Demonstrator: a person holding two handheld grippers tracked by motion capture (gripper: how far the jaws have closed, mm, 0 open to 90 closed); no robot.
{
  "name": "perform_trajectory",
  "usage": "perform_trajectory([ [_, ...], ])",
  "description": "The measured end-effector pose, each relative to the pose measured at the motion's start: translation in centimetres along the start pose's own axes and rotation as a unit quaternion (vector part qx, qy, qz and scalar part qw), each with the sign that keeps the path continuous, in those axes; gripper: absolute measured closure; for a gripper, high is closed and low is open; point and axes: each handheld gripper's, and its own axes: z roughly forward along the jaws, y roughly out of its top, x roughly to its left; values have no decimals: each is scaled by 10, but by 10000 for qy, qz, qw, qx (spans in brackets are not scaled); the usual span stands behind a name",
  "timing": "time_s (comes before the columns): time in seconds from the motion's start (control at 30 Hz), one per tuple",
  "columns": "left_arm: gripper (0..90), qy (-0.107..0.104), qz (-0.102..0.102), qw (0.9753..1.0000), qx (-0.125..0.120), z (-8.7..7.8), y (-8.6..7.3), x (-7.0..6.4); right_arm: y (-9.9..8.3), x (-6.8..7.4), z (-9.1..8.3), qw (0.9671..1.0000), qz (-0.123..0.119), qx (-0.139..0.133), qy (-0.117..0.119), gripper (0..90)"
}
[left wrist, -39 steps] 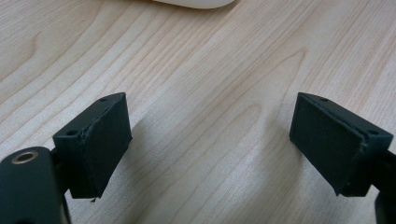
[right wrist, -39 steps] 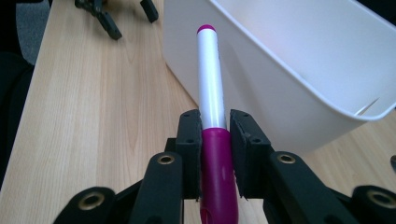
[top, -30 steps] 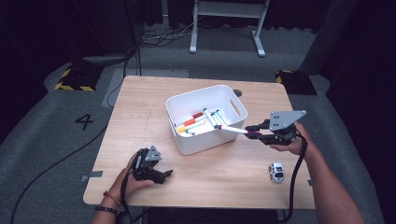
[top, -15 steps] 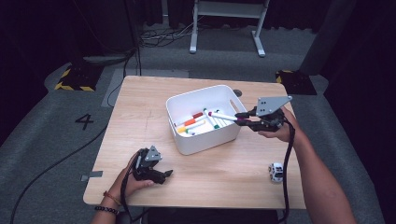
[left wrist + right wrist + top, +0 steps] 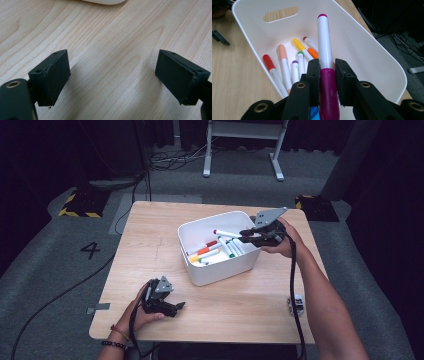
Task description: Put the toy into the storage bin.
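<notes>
A white bin stands mid-table with several markers lying in it. My right gripper hovers over the bin's right rim, shut on the magenta cap of a white marker with a magenta cap, which points out over the bin's inside. My left gripper rests on the table near the front left, open, with bare wood between its jaws.
A small white and black object lies on the table at the front right. The wooden table ends close behind my left hand. A white frame stand and cables lie on the floor beyond the table.
My right gripper has carried the magenta-capped marker from the right of the bin, up and left, to above the bin's right rim. The left gripper has not moved.
</notes>
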Motion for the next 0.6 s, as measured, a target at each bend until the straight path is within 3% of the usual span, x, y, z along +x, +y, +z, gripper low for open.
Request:
perform_trajectory([
  [0.1, 127, 1, 0, 10000, 4, 0, 0, 0, 3, -2, 7, 10000, 33, 27, 27, 747],
  [0.2, 128, 1, 2, 10000, 0, 0, 0, 0, 7, -4, 19, 9997, 56, 230, 70, 747],
  [0.33, 128, 0, 2, 10000, 0, 0, 0, 0, 13, -6, 31, 9991, 52, 337, 245, 746],
  [0.47, 128, 1, 1, 10000, 0, 0, 0, 0, 18, -4, 45, 9972, -40, 646, 369, 746],
  [0.6, 128, 1, 2, 10000, 0, 0, 0, 0, 20, -2, 53, 9961, -84, 756, 454, 745],
])
